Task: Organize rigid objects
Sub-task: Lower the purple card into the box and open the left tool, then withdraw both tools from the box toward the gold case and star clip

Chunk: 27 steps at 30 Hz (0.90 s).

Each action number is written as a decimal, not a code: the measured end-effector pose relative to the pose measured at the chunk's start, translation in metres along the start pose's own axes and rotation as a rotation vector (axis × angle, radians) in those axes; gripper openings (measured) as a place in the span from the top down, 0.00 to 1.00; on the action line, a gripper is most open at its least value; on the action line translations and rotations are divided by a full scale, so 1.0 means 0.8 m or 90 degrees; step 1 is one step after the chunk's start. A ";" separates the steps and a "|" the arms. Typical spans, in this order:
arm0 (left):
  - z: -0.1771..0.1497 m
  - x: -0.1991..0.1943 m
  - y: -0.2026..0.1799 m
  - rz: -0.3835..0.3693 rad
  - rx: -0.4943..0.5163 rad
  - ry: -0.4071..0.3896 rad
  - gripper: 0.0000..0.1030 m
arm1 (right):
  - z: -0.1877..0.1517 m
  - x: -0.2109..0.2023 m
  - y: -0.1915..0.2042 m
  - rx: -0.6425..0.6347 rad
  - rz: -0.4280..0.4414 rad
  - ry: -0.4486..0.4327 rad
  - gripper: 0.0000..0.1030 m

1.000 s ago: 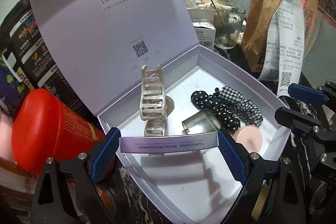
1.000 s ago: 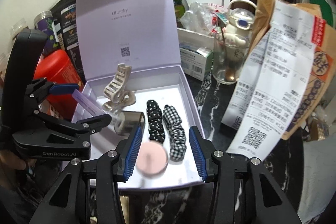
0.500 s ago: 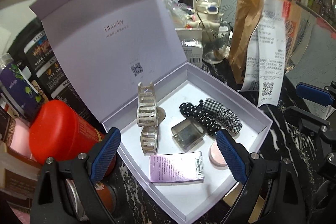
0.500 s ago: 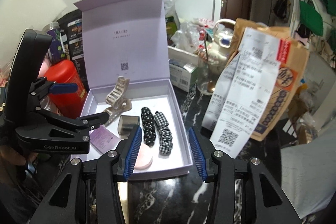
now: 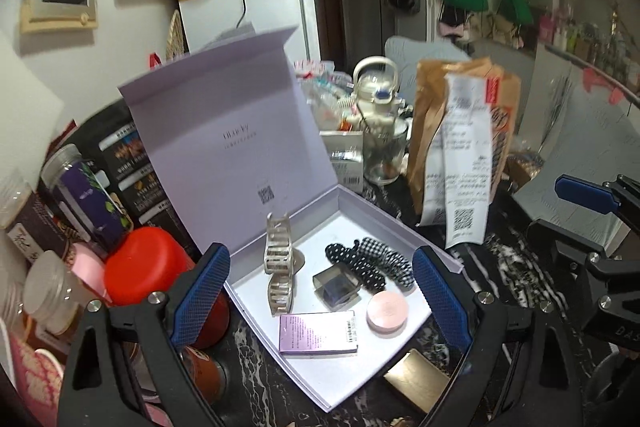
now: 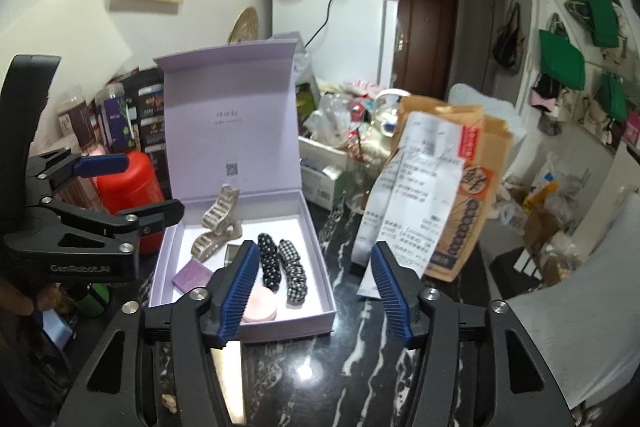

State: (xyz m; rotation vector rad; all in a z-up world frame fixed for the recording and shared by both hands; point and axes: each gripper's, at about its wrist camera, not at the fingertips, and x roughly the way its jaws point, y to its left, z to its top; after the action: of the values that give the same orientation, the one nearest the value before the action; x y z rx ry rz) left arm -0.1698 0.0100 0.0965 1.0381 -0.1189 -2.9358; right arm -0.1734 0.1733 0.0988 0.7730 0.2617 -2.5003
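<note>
A lilac gift box (image 5: pixel 372 211) (image 6: pixel 288 327) stands on the table with its lid up. Inside lie a beige claw clip (image 5: pixel 278 259) (image 6: pixel 218 223), a polka-dot scrunchie (image 5: pixel 356 263) (image 6: pixel 267 263), a checked scrunchie (image 5: pixel 388 263) (image 6: pixel 294 275), a smoky square case (image 5: pixel 336 287), a pink round compact (image 5: pixel 387 311) (image 6: pixel 262 303) and a flat purple box (image 5: pixel 318 331) (image 6: pixel 192 275). My left gripper (image 5: pixel 320 255) (image 6: pixel 132 187) hovers open above the box's near left side, holding nothing. My right gripper (image 6: pixel 314 249) (image 5: pixel 572 215) hangs over the box's front right corner, its jaws opening and empty.
A red canister (image 5: pixel 144 267) (image 6: pixel 128 187) and several jars crowd the box's left side. A brown paper bag with receipts (image 5: pixel 460 131) (image 6: pixel 448 187) and a glass cup (image 5: pixel 384 155) stand behind on the right. A gold object (image 5: pixel 416 379) lies by the box's near corner on the black marble table (image 6: pixel 320 367).
Both grippers pulled up and back from the box. The purple box that spanned the left fingers a second ago now lies flat in the box. The right jaws have widened.
</note>
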 end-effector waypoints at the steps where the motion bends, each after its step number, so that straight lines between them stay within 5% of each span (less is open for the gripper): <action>1: -0.001 -0.009 -0.001 -0.003 -0.003 -0.011 0.06 | -0.001 -0.006 0.000 0.001 0.000 -0.005 0.39; 3: -0.002 -0.022 -0.002 -0.006 -0.003 -0.021 0.00 | -0.002 -0.019 0.000 0.002 0.000 -0.016 0.37; 16: -0.027 -0.077 -0.021 -0.021 0.015 -0.062 0.00 | -0.026 -0.077 0.015 -0.019 -0.004 -0.060 0.21; 27: -0.060 -0.096 -0.022 -0.024 0.021 -0.056 0.00 | -0.049 -0.106 0.035 -0.023 -0.008 -0.078 0.20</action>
State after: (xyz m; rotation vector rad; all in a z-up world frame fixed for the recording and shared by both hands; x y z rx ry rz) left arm -0.0800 0.0280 0.1063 0.9247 -0.1529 -3.0239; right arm -0.0799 0.1972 0.1141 0.6027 0.2685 -2.5356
